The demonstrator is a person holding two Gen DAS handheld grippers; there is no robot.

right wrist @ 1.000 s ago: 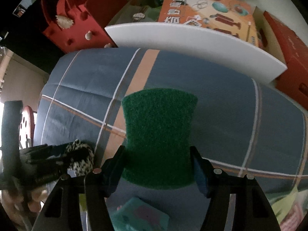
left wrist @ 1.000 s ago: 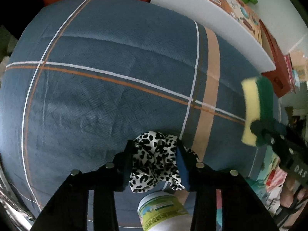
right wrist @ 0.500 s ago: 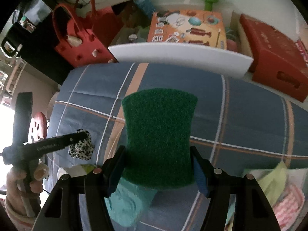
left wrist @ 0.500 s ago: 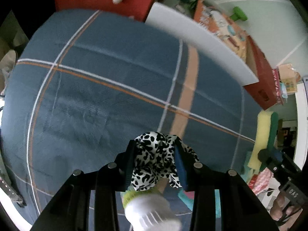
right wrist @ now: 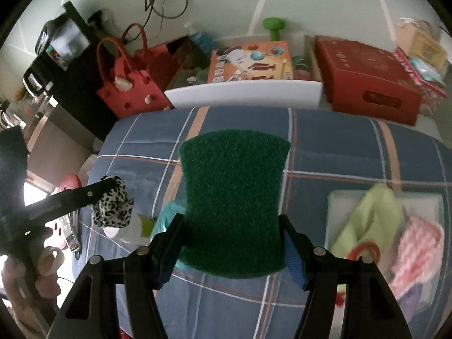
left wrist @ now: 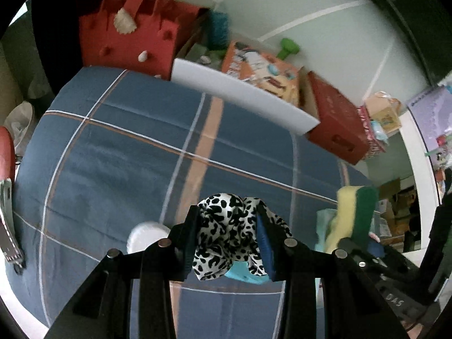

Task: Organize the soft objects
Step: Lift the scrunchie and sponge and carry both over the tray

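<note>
My left gripper is shut on a black-and-white spotted scrunchie, lifted above the blue plaid bedspread. From the right wrist view the same scrunchie hangs at the left. My right gripper is shut on a green and yellow scouring sponge, green face up; in the left wrist view that sponge shows at the right. A pale tray at the right holds a lime cloth and a pink checked cloth.
A white jar and a teal cloth lie on the bed below the grippers. Behind the bed stand a white board, a red felt bag, an orange box and a red box.
Both grippers have risen and pulled back from the bed with their loads, so more of the room and the tray now shows. The jaws kept their grips.
</note>
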